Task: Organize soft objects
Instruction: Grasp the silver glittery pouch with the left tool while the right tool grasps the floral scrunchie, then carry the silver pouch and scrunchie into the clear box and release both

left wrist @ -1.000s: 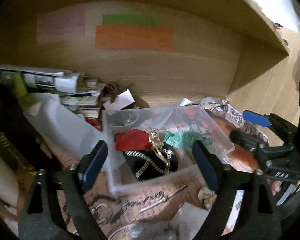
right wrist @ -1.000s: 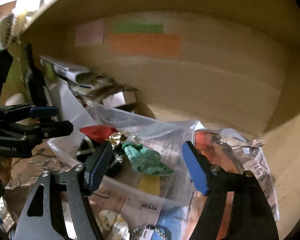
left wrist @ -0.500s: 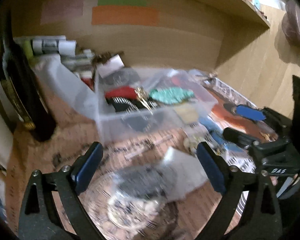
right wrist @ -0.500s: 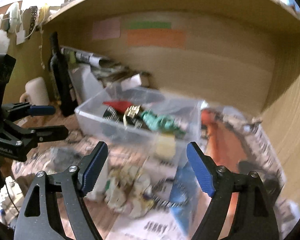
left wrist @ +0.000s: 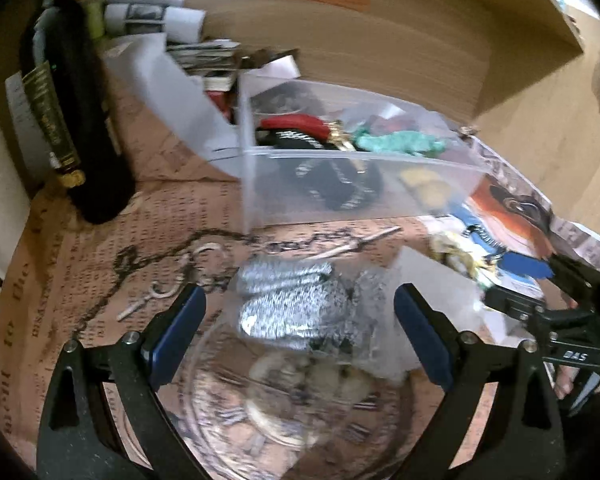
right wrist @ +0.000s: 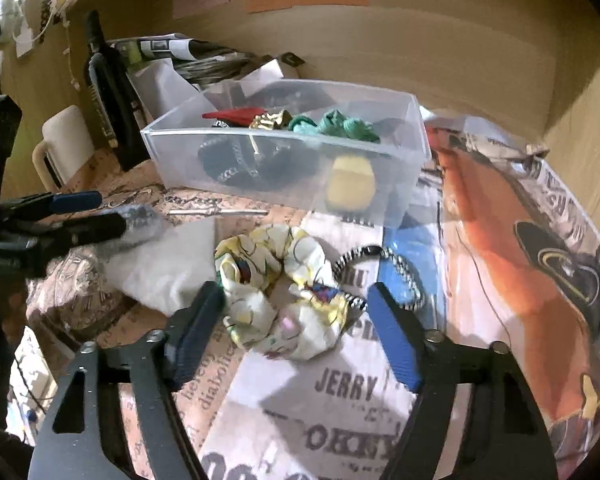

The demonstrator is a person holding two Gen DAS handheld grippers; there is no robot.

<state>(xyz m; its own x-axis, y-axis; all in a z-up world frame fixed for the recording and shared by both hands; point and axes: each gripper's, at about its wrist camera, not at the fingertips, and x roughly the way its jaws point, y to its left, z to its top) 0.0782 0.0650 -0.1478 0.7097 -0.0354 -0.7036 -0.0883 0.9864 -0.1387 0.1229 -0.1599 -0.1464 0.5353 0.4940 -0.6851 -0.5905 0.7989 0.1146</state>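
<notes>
A clear plastic bin (right wrist: pixel 400 148) (left wrist: pixel 252 184) holds red (right wrist: pixel 236 115), green (right wrist: pixel 340 126), black (right wrist: pixel 240 160) and yellow (right wrist: pixel 350 184) soft items. A pale yellow patterned scrunchie (right wrist: pixel 288 292) lies on newspaper, between the open fingers of my right gripper (right wrist: pixel 296 328), which is empty. A black-and-white striped hair band (right wrist: pixel 380 276) lies beside it. My left gripper (left wrist: pixel 298 328) is open and empty over a silver knitted item in a clear bag (left wrist: pixel 292 304).
A dark bottle (left wrist: pixel 76 120) (right wrist: pixel 112 96) stands at left, a white mug (right wrist: pixel 64 152) beside it. A chain and metal bar (left wrist: pixel 328 244) lie on the paper. A glass dish (left wrist: pixel 300 412) sits under the left gripper. Papers (right wrist: pixel 188 52) are piled at the back wall.
Both grippers have pulled back from the bin and dropped lower. The right now straddles the yellow scrunchie; the left is over the bagged silver item.
</notes>
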